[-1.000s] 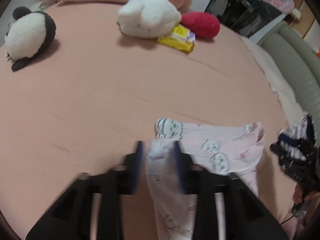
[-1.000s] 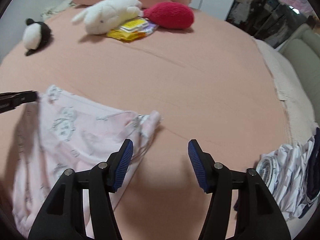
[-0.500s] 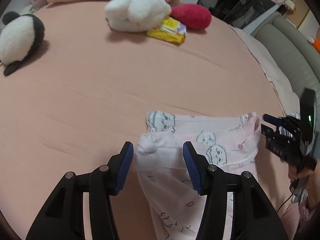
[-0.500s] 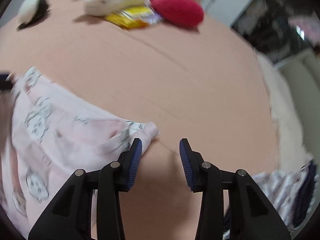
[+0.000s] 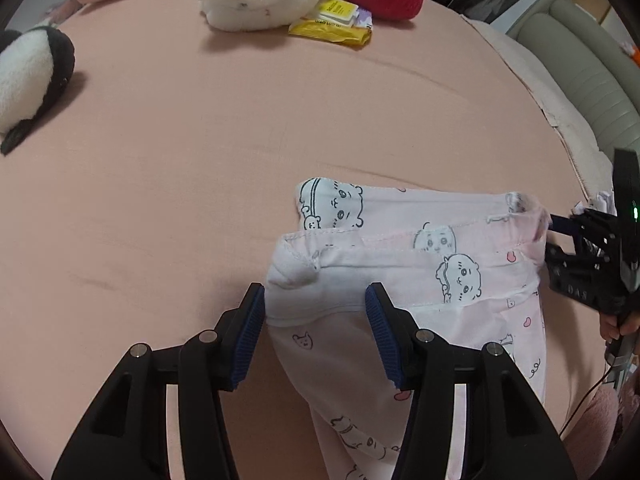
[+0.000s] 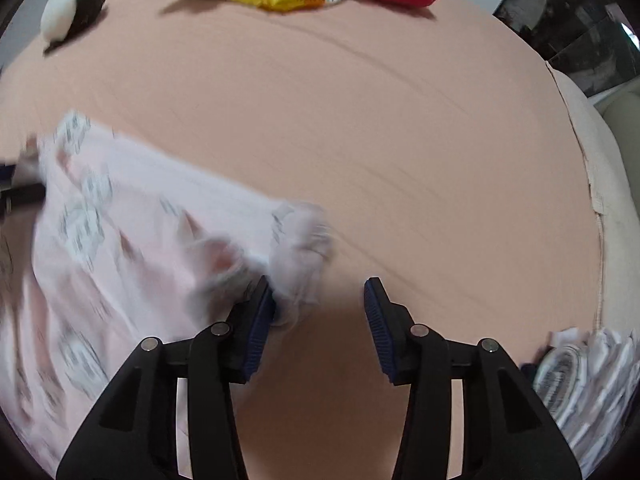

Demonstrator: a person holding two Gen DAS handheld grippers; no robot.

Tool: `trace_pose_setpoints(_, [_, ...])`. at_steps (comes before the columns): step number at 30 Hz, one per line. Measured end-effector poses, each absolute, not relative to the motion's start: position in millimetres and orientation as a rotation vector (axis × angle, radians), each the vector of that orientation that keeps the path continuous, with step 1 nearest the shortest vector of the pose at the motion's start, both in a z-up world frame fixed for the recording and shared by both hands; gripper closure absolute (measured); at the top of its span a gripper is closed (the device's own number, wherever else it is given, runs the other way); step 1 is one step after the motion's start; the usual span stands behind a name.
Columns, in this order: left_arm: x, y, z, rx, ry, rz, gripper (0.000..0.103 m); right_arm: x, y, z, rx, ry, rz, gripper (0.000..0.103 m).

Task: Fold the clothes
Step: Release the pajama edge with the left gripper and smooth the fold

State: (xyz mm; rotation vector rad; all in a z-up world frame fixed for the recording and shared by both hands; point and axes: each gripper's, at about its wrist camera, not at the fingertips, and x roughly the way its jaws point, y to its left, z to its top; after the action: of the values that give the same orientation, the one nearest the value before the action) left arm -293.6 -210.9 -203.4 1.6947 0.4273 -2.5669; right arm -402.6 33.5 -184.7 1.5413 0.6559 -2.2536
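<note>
A pink bed sheet [image 5: 200,140] fills both views, and the pink printed garment [image 5: 420,280] lies on its near part. In the left wrist view the garment's top edge is doubled over: 1 hemmed layer rests on another, with a longer stretch trailing toward the camera. So at least 1 fold is in place, but the piece is not yet a compact bundle; I judge the folding partway done. A second, striped heap of clothing [image 6: 592,380] sits crumpled at the bed's right edge, apparently unfolded.

The left gripper [image 5: 315,312] is spread, its pads on either side of the folded corner without pinching it. The right gripper [image 6: 319,310] is likewise spread, its left pad touching the garment's blurred right corner, nothing clamped.
</note>
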Motion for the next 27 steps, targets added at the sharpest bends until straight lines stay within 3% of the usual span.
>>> trace_pose_setpoints(4, [-291.5, -210.0, -199.1, 1.675, 0.441, -2.591, 0.050, -396.0, 47.0, -165.2, 1.483, 0.614, -2.313, 0.050])
trace_pose_setpoints(8, [-287.3, -217.0, -183.2, 1.569, 0.524, -2.666, 0.063, -389.4, 60.6, -145.8, 1.424, 0.572, -2.370, 0.061])
trace_pose_setpoints(15, [-281.8, -194.0, -165.7, 1.496, 0.593, -2.845, 0.063, -372.5, 48.4, -142.7, 1.366, 0.601, -2.292, 0.059])
trace_pose_setpoints(21, [-282.7, -109.3, -141.7, 1.489, 0.239, -3.044, 0.063, -373.1, 82.8, -164.4, 1.518, 0.644, -2.467, 0.059])
trace_pose_setpoints(23, [-288.2, -76.8, -145.6, 1.576, 0.103, -3.081, 0.063, -372.9, 107.4, -160.2, 1.535, 0.529, -2.530, 0.059])
trace_pose_setpoints(25, [-303.1, -49.8, -156.3, 1.679, 0.032, -3.081, 0.063, -366.4, 120.2, -149.0, 1.505, 0.289, -2.442, 0.059])
trace_pose_setpoints(27, [-318.2, -28.4, -169.9, 1.740, -0.065, -3.060, 0.060, -356.0, 119.5, -144.2, 1.478, 0.225, -2.394, 0.055])
